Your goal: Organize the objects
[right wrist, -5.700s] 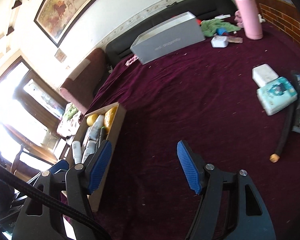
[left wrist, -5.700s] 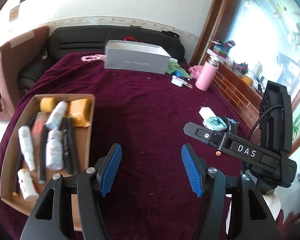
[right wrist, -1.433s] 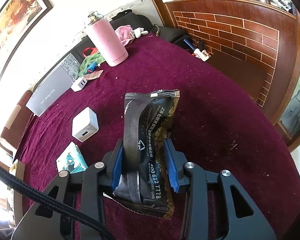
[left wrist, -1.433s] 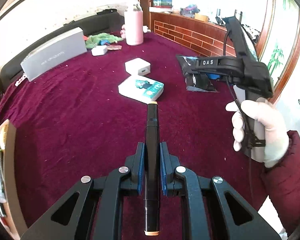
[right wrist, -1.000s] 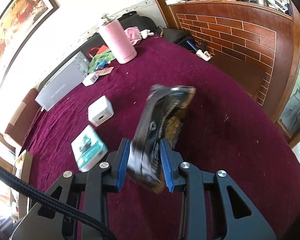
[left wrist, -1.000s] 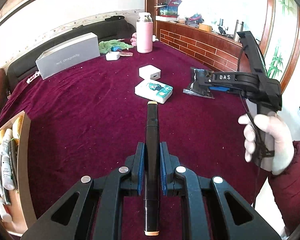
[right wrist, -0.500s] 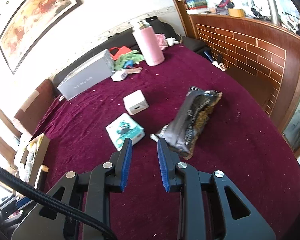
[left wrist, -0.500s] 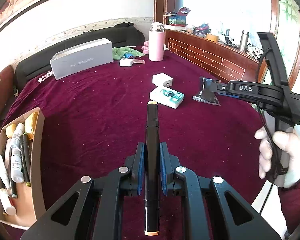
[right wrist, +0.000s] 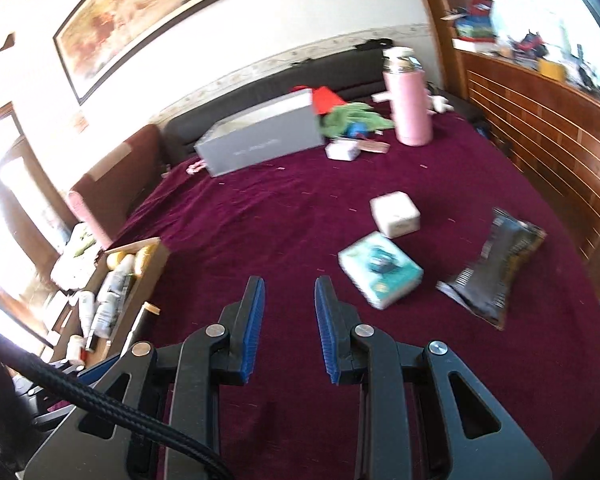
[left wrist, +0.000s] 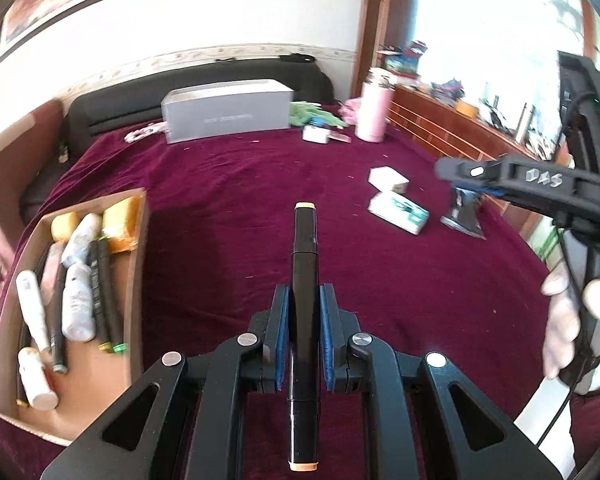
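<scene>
Left wrist view: a long black marker with tan end caps (left wrist: 305, 280) is clamped in the left gripper (left wrist: 304, 312), the right gripper (right wrist: 289, 316) is parted and empty, and placement into the open cardboard tray (left wrist: 138, 240) is judged the next step.

Black left gripper (left wrist: 304, 344), blue-padded jaws, silver screws.

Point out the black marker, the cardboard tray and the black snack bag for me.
black marker (left wrist: 305, 280): left wrist view, middle of barrel.
cardboard tray (left wrist: 137, 280): left wrist view, right wall.
black snack bag (right wrist: 496, 266): right wrist view, middle of front face.
</scene>
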`<control>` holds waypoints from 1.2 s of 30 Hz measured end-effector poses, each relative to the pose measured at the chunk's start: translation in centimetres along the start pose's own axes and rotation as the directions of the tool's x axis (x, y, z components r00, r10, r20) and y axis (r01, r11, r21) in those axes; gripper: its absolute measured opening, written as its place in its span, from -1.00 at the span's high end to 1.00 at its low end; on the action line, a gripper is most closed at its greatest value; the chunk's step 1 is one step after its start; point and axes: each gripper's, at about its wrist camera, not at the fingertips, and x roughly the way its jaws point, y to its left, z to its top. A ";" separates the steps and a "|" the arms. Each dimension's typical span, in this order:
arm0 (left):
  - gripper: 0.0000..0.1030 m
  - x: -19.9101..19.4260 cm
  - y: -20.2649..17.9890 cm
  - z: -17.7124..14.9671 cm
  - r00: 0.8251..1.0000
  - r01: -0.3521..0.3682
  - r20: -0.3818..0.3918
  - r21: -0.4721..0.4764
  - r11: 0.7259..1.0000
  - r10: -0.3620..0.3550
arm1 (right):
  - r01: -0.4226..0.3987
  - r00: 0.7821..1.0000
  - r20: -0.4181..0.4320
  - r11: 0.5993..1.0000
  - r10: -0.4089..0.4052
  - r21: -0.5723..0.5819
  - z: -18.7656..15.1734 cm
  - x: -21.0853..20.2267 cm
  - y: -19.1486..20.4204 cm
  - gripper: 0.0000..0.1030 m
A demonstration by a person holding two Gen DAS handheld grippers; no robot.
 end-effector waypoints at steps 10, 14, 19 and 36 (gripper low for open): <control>0.77 -0.2 3.9 -0.6 1.000 0.025 0.013 -0.093 0.995 -0.024 | 0.169 0.985 -0.066 0.971 -0.160 0.170 2.6 0.1 -7.8 -0.37; 0.77 0.5 3.6 -0.7 0.999 0.038 -0.002 -0.089 0.995 -0.039 | 0.344 0.938 -0.136 0.899 -0.318 0.271 1.8 1.2 -12.2 -0.37; 0.77 0.1 3.3 -0.7 0.999 0.034 -0.004 -0.078 0.996 -0.035 | 0.466 0.882 -0.209 0.846 -0.422 0.260 1.6 5.2 -14.7 -0.37; 0.77 -3.0 9.6 -1.3 0.999 -0.032 0.027 -0.210 0.977 0.038 | 0.125 0.990 -0.089 0.957 -0.105 0.263 2.9 3.0 -10.0 0.78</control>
